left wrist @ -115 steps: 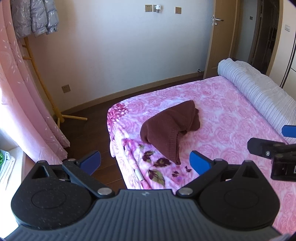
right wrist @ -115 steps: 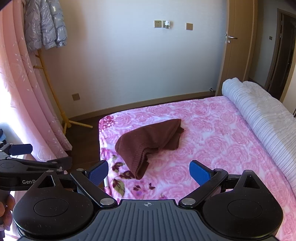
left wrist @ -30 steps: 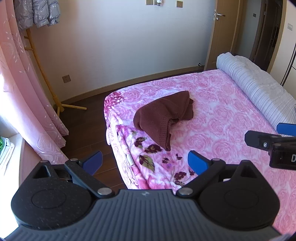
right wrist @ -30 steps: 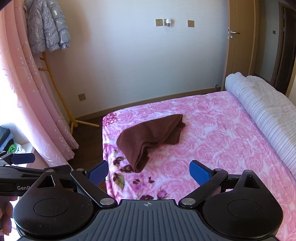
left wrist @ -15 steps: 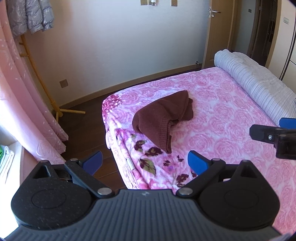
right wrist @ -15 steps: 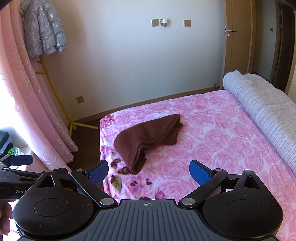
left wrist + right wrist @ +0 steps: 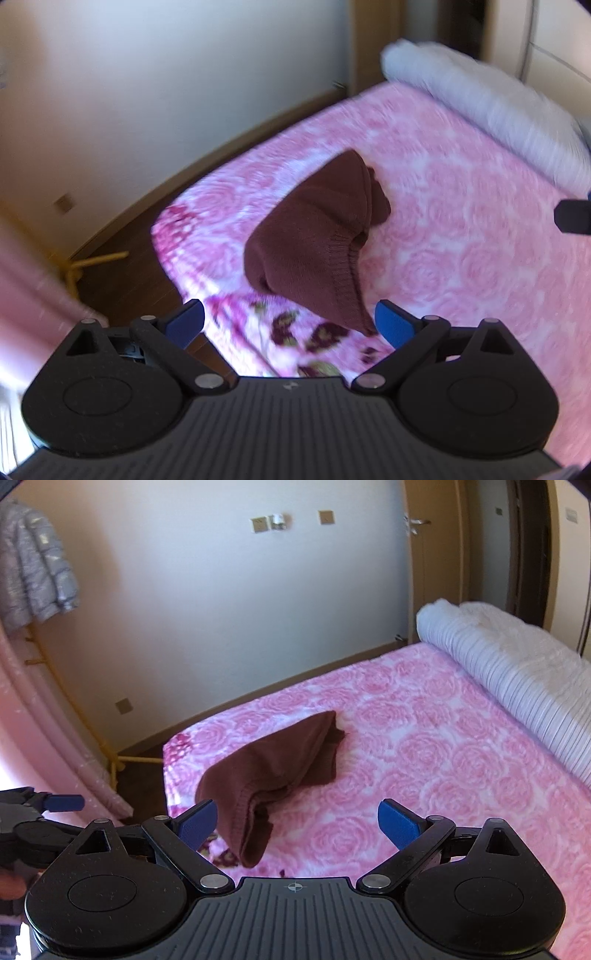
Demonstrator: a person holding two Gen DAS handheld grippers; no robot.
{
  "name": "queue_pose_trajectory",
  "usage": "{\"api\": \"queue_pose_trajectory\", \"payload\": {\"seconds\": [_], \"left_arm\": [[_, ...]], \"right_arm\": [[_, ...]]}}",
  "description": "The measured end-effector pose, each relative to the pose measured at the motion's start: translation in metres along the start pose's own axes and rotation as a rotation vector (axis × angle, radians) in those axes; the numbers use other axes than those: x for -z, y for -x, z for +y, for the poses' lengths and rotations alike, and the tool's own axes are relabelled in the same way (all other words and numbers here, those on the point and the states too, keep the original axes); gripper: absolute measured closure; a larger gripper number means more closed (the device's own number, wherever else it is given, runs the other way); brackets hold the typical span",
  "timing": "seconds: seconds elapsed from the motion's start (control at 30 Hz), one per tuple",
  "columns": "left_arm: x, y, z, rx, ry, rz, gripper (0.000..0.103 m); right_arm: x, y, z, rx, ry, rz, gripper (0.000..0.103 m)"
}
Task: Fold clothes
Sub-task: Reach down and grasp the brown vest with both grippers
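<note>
Nothing folded yet: brown sweater (image 7: 273, 771) bunched near the bed (image 7: 424, 760) corner, untouched. Left tool (image 7: 290, 323) and right tool (image 7: 297, 819) both spread wide, empty, short of sweater. Spreading and folding all ahead.

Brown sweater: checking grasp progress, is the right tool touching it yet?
Apart. The right wrist view shows the right tool open above the brown sweater, nothing between its blue pads.

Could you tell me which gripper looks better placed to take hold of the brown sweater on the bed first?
Probably the left gripper: it is open, and the sweater's hanging end lies just ahead, beside its fingers. The right gripper, also open, looks farther back.
</note>
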State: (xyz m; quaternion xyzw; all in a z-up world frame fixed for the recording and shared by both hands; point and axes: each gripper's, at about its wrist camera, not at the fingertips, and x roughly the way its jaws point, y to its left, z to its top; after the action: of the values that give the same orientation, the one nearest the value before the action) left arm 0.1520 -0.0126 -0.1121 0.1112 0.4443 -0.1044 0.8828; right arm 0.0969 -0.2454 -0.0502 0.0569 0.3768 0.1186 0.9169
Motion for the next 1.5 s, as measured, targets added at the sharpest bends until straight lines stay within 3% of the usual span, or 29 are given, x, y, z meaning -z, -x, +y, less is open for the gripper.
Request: {"api": "queue_pose_trajectory", "payload": {"seconds": [0.17, 0.3, 0.4, 0.43, 0.5, 0.53, 0.57, 0.6, 0.7, 0.83, 1.0, 1.13, 1.27, 1.3, 1.33, 1.4, 1.5], "left_arm": [[-0.018, -0.086, 0.003, 0.115, -0.223, -0.028, 0.007], [-0.020, -0.143, -0.023, 0.231, -0.407, -0.060, 0.009], [-0.018, -0.177, -0.045, 0.254, -0.507, -0.076, 0.013], [-0.016, -0.187, -0.051, 0.243, -0.541, -0.078, 0.015], [-0.015, -0.206, -0.056, 0.209, -0.594, -0.071, 0.034], [-0.017, -0.207, -0.048, 0.214, -0.584, -0.070, 0.042], [-0.020, -0.208, -0.040, 0.220, -0.571, -0.069, 0.058], [-0.023, -0.209, -0.032, 0.227, -0.559, -0.068, 0.065], [-0.042, -0.197, 0.014, 0.248, -0.428, -0.098, 0.092], [-0.066, -0.191, 0.068, 0.236, -0.351, -0.149, 0.095], [-0.083, -0.220, 0.130, 0.233, -0.212, -0.102, 0.096], [-0.084, -0.242, 0.168, 0.263, -0.136, -0.072, 0.096], [-0.081, -0.251, 0.180, 0.302, -0.163, -0.090, 0.096], [-0.081, -0.251, 0.180, 0.312, -0.177, -0.100, 0.096], [-0.080, -0.251, 0.181, 0.322, -0.191, -0.111, 0.096], [-0.076, -0.246, 0.176, 0.338, -0.221, -0.135, 0.097], [-0.077, -0.234, 0.160, 0.363, -0.270, -0.178, 0.098]], "right_arm": [[0.003, -0.082, -0.002, 0.106, -0.118, 0.068, 0.007], [0.017, -0.126, -0.016, 0.227, -0.223, 0.090, 0.008], [0.036, -0.148, -0.023, 0.275, -0.264, 0.113, 0.008], [0.043, -0.156, -0.026, 0.288, -0.275, 0.123, 0.008], [0.056, -0.169, -0.027, 0.302, -0.294, 0.152, 0.008], [0.062, -0.174, -0.027, 0.304, -0.302, 0.167, 0.008], [0.066, -0.179, -0.026, 0.299, -0.306, 0.175, 0.008], [0.070, -0.183, -0.025, 0.288, -0.307, 0.182, 0.008], [0.075, -0.201, -0.020, 0.228, -0.290, 0.187, 0.008], [0.065, -0.237, -0.017, 0.125, -0.277, 0.166, 0.008], [0.043, -0.292, -0.017, 0.015, -0.320, 0.093, 0.008], [0.031, -0.334, -0.027, -0.007, -0.438, 0.060, 0.008], [0.023, -0.365, -0.036, 0.010, -0.545, -0.002, 0.010], [0.023, -0.368, -0.037, 0.018, -0.569, -0.030, 0.023], [0.022, -0.371, -0.038, 0.031, -0.591, -0.052, 0.051], [0.020, -0.373, -0.040, 0.066, -0.624, -0.064, 0.086], [0.016, -0.359, -0.046, 0.064, -0.646, -0.087, 0.096]]}}
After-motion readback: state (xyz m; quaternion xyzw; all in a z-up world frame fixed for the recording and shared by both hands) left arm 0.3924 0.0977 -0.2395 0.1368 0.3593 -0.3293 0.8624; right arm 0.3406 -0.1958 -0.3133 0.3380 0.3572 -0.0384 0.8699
